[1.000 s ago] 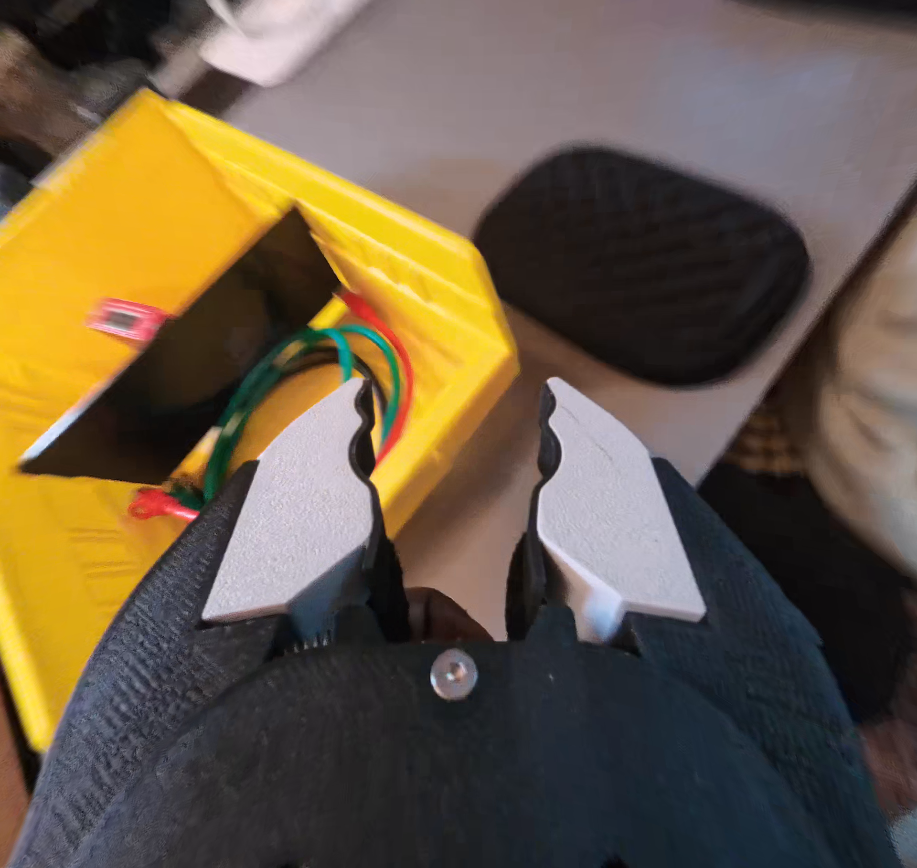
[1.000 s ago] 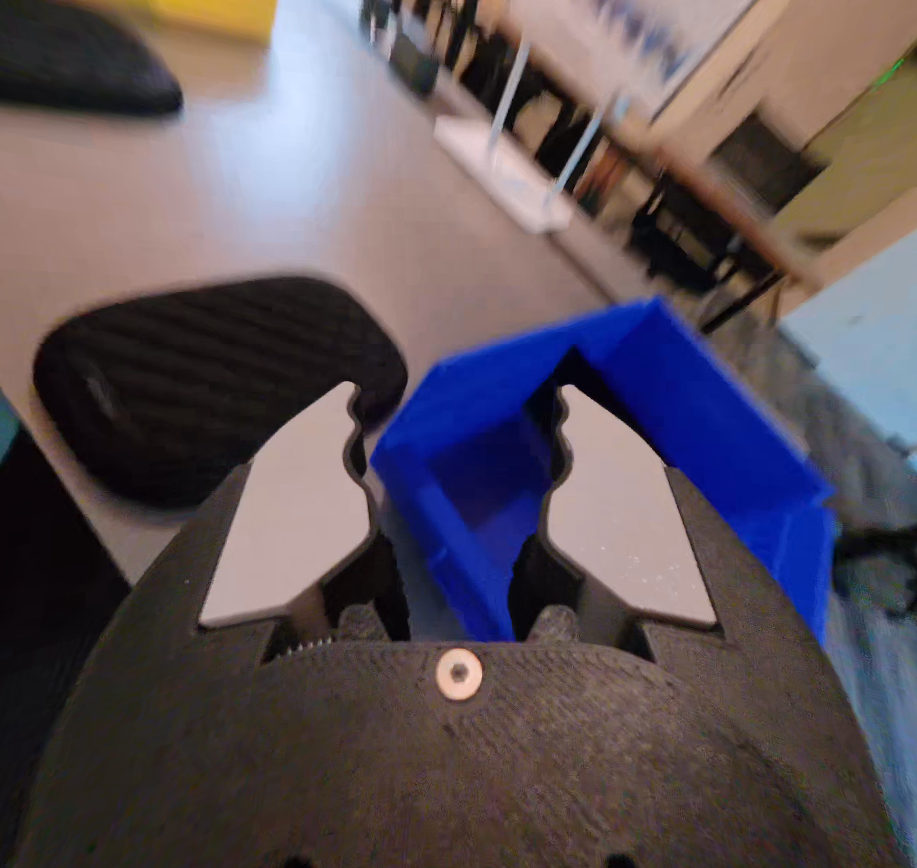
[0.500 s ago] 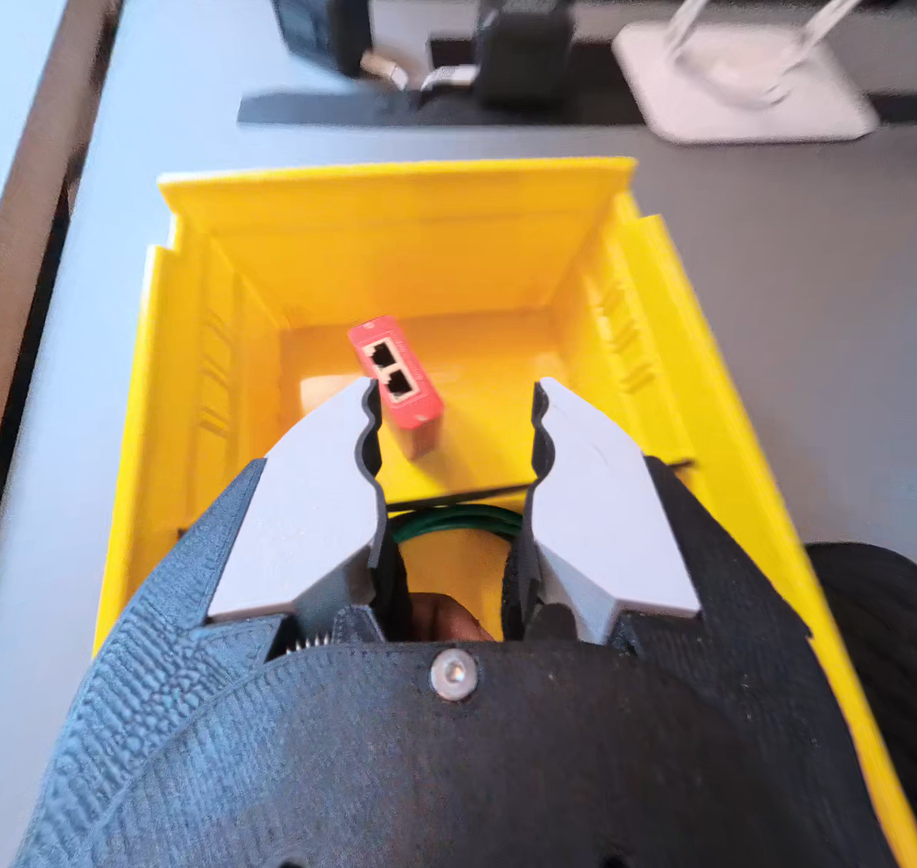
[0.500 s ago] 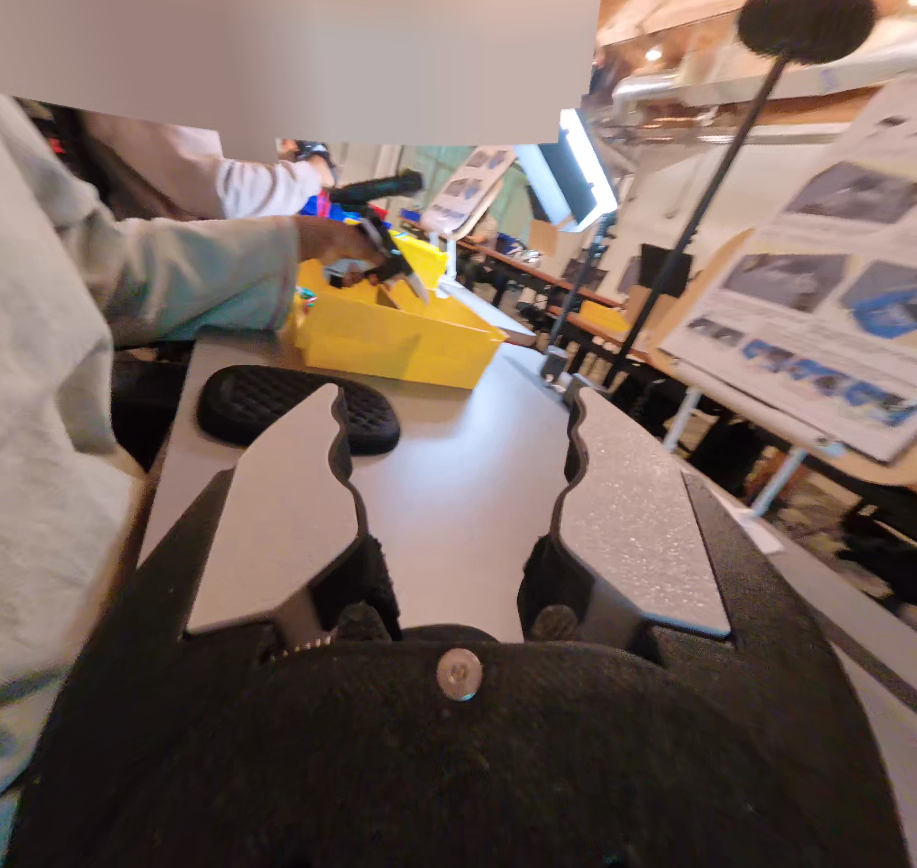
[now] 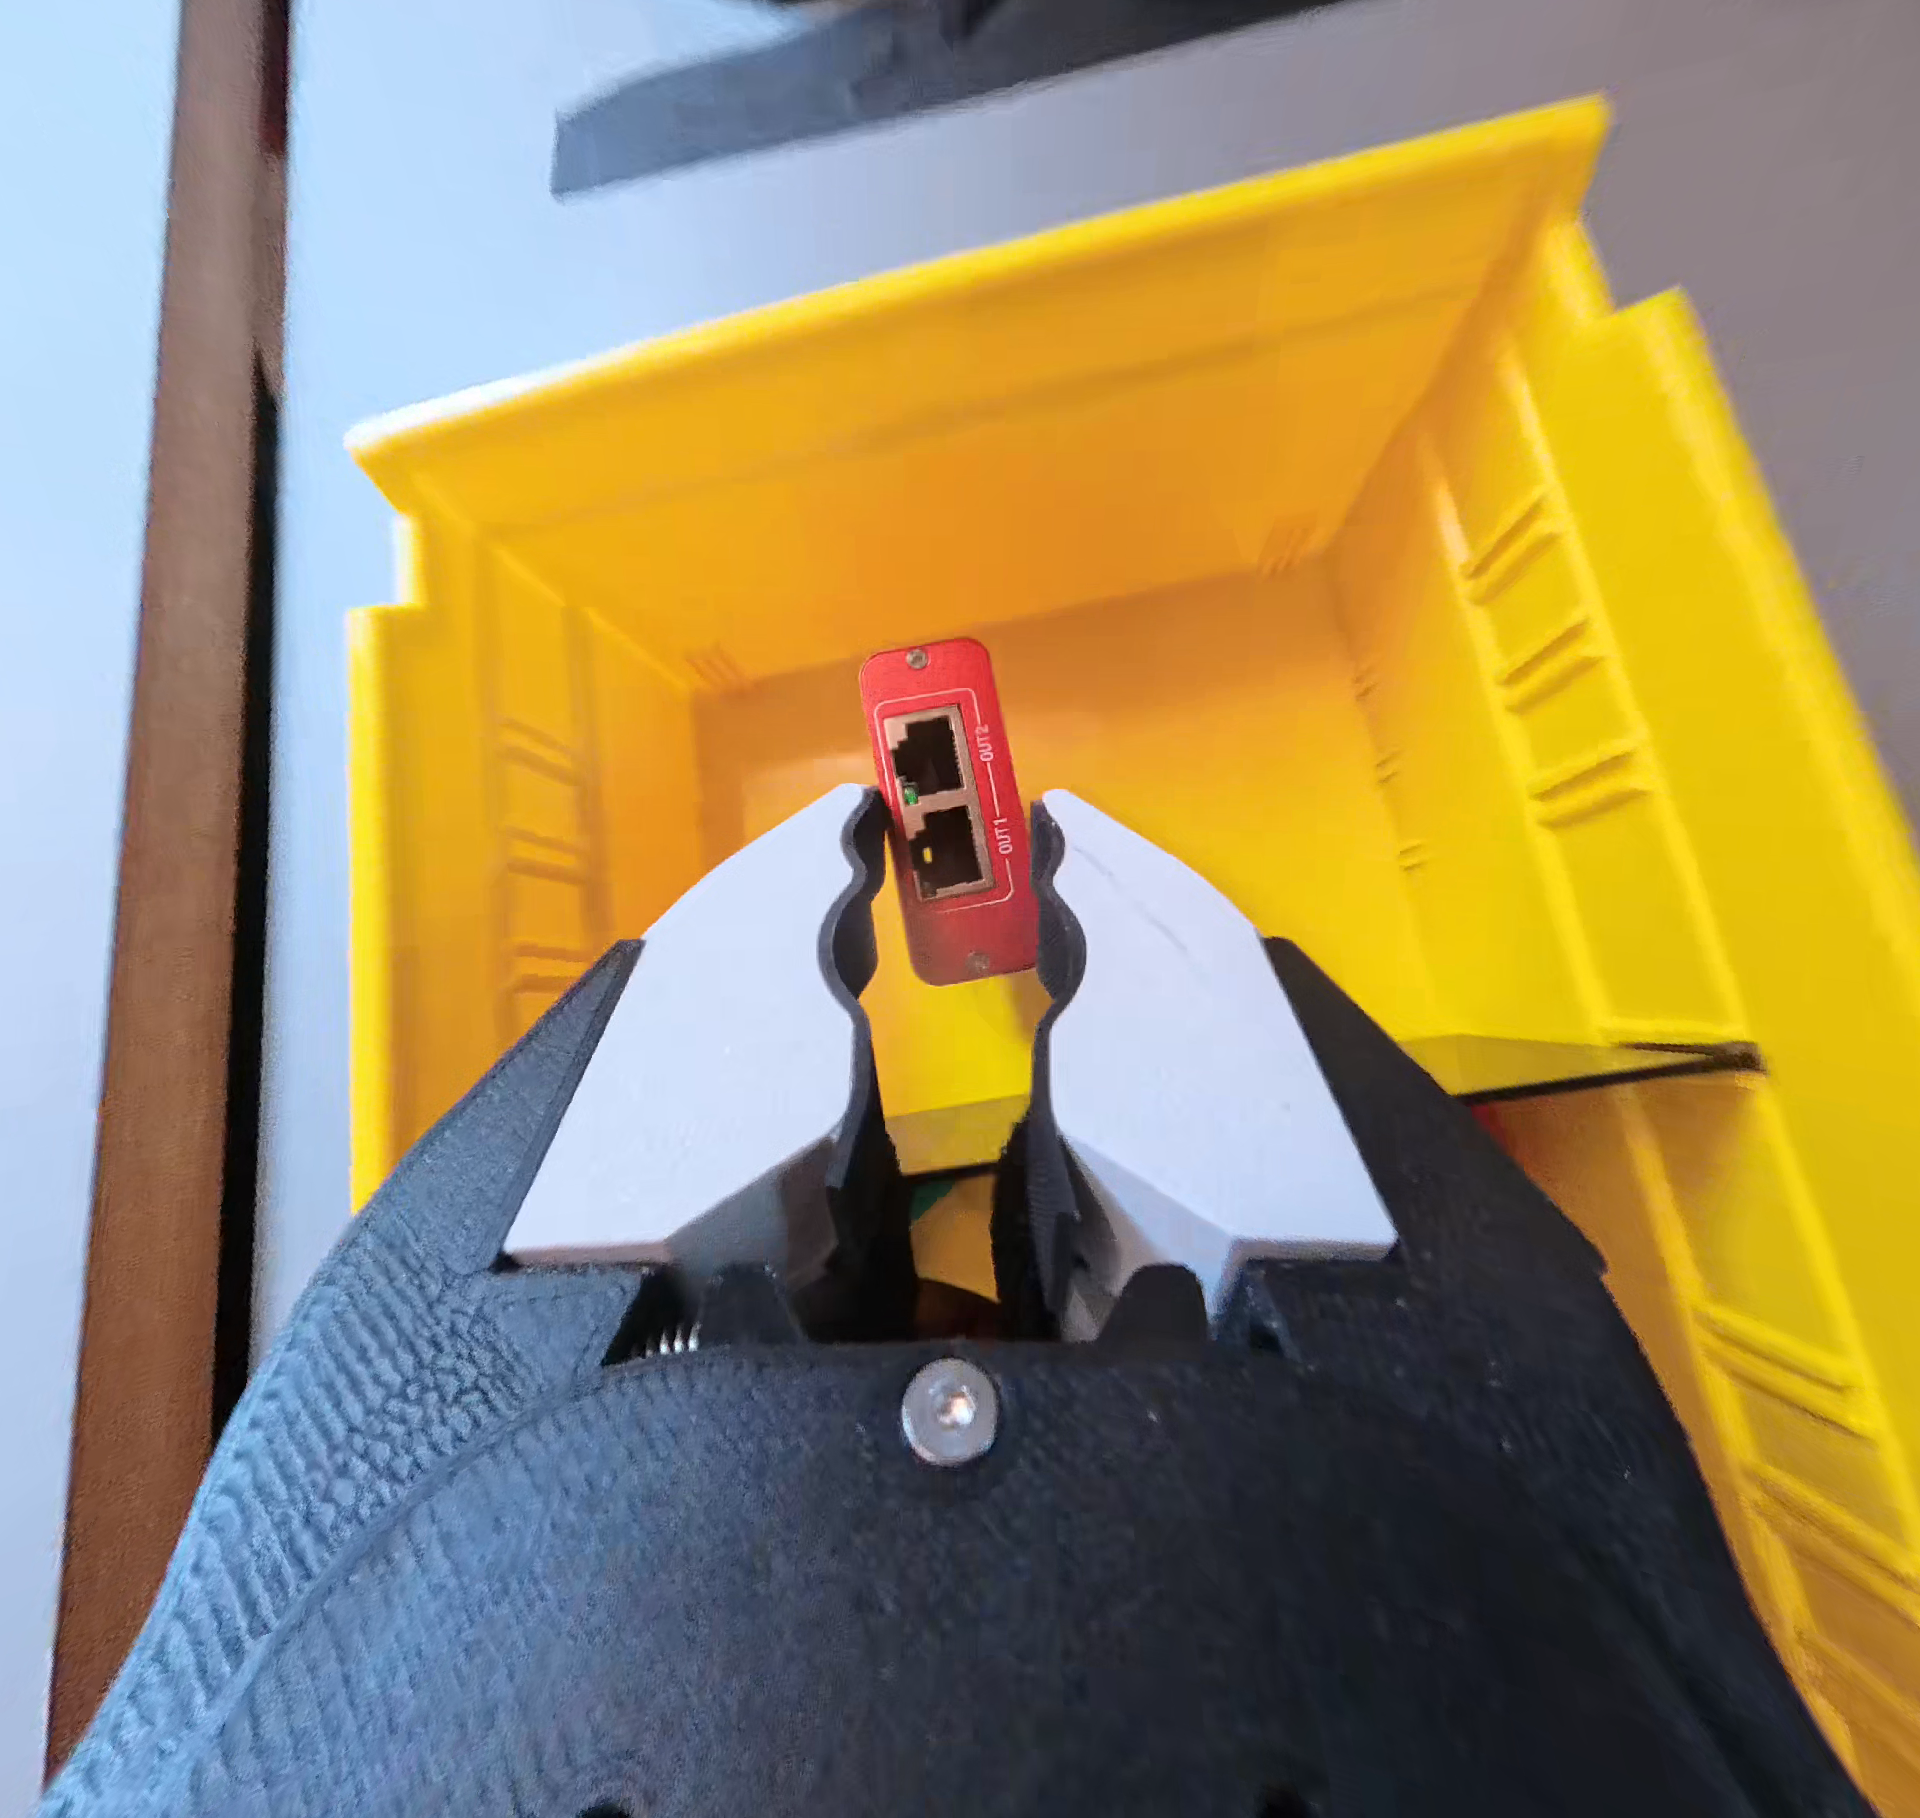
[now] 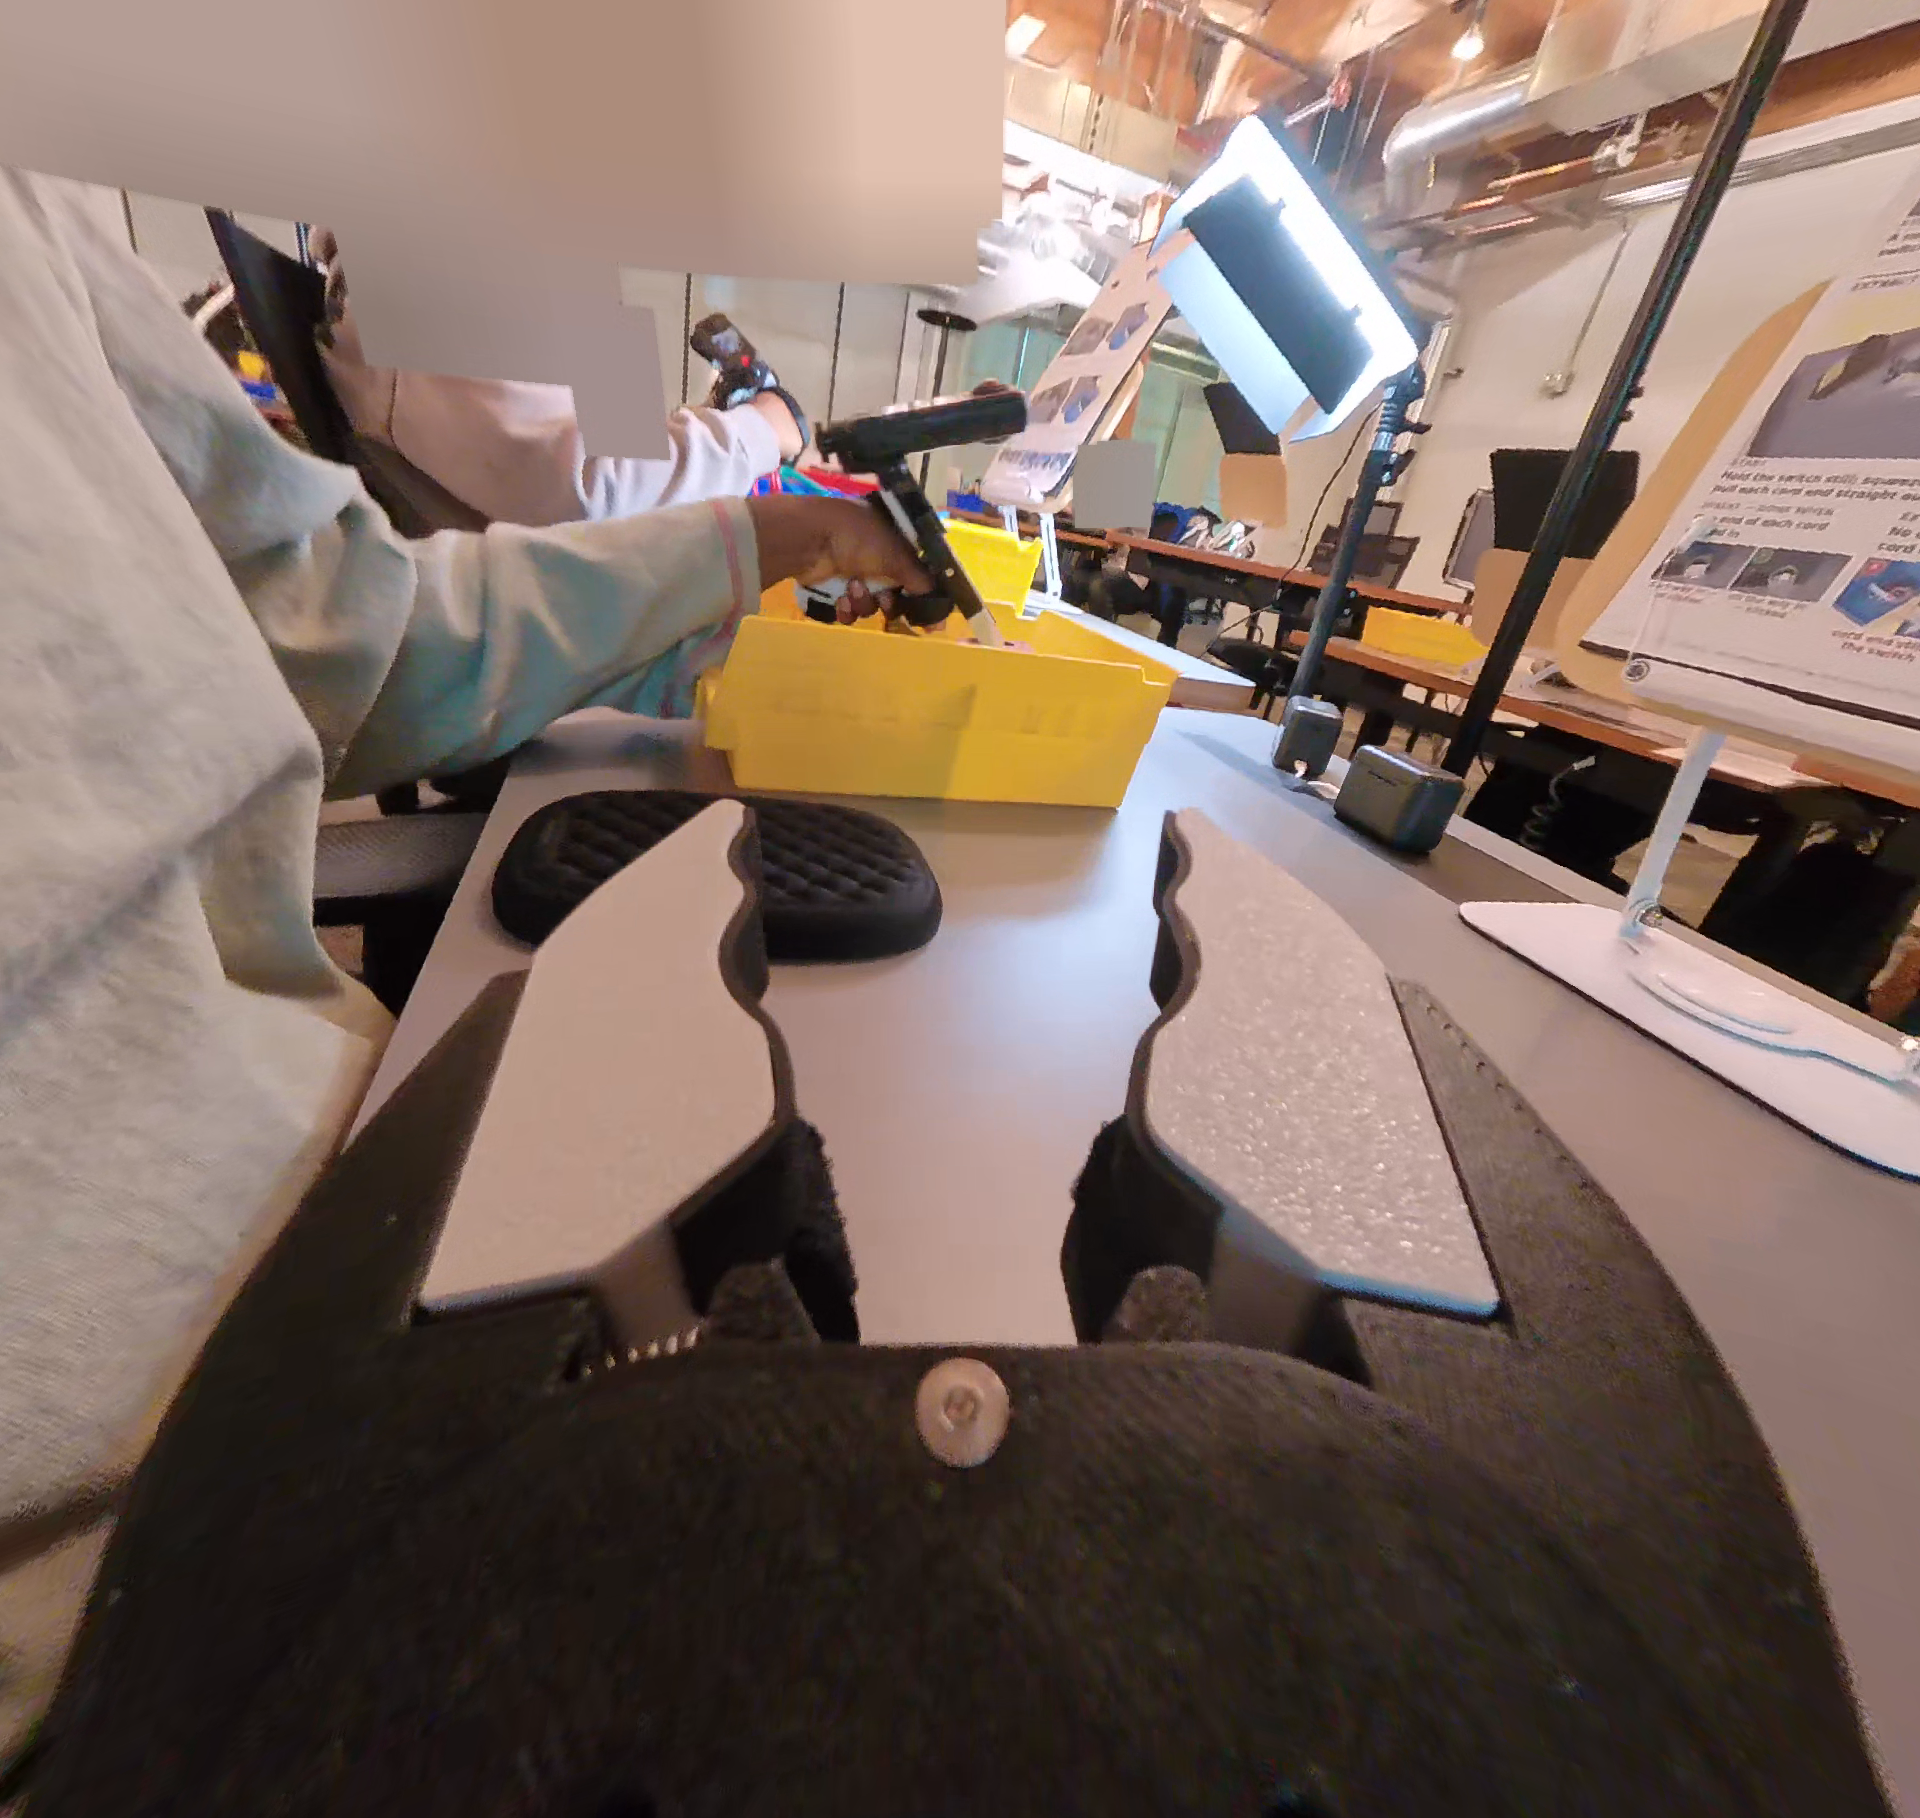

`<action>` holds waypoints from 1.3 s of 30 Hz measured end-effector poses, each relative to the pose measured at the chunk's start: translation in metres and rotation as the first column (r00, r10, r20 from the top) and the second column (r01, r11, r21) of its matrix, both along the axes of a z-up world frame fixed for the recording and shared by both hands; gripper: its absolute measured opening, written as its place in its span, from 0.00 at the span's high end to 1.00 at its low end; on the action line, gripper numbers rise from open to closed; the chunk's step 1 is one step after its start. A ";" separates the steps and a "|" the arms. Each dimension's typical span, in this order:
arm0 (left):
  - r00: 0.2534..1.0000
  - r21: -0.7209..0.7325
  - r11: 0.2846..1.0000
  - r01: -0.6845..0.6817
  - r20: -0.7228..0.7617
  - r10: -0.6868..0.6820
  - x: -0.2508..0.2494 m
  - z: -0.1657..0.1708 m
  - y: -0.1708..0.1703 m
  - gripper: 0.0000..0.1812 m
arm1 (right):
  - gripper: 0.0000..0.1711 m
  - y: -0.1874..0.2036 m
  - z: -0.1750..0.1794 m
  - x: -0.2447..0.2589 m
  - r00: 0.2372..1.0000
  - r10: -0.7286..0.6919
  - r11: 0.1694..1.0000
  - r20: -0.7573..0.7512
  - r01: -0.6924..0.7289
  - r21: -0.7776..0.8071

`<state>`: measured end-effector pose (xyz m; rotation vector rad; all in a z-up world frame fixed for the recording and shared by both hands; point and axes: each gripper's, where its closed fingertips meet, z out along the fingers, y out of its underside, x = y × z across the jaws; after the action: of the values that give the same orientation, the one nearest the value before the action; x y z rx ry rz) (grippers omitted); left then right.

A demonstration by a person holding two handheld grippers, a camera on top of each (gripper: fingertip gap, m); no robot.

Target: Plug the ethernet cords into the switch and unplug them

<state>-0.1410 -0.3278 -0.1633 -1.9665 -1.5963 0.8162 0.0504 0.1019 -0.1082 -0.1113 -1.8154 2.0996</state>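
Grey worktop (image 5: 1714, 158); left hand-held gripper (image 5: 951, 812) pinching red switch (image 5: 948, 812) over yellow bin (image 5: 1558, 729), ports empty; right hand-held gripper (image 6: 951, 833) spread, idle; plugging not yet started.

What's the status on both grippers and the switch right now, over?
Left gripper closing around red switch inside yellow bin, contact unclear. Right gripper open, empty, above the table. Both switch ports empty. Nothing blocking.

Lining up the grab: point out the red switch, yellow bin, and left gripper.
red switch (image 5: 951, 812), left wrist view, port face.
yellow bin (image 5: 935, 438), left wrist view, far wall.
left gripper (image 5: 951, 818), left wrist view, between fingertips.
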 end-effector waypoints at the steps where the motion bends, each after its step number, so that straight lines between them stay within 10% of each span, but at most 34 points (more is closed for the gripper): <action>1: 0.999 -0.003 1.000 0.004 -0.051 -0.004 0.002 0.011 0.002 0.85 | 0.58 0.003 0.002 0.000 1.000 0.002 1.000 0.005 -0.002 -0.023; 14: 0.778 -0.111 0.873 0.474 -0.411 -0.475 0.093 0.131 0.175 0.86 | 0.63 0.015 0.008 -0.007 0.999 -0.023 0.992 0.048 0.029 -0.119; 24: 0.429 0.106 0.416 0.903 -0.224 -0.875 0.185 0.043 0.346 0.86 | 0.64 0.008 0.003 -0.004 0.999 -0.023 0.998 0.026 0.025 -0.061; 39: 0.383 0.230 0.352 0.907 -0.104 -0.918 0.203 -0.025 0.375 0.86 | 0.63 -0.018 -0.022 0.001 1.000 -0.009 0.983 -0.005 0.010 0.183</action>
<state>0.0623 0.0468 -0.1879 -2.2120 -0.3054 0.0607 0.0512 0.0838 -0.1300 -0.0681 -1.9914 1.9136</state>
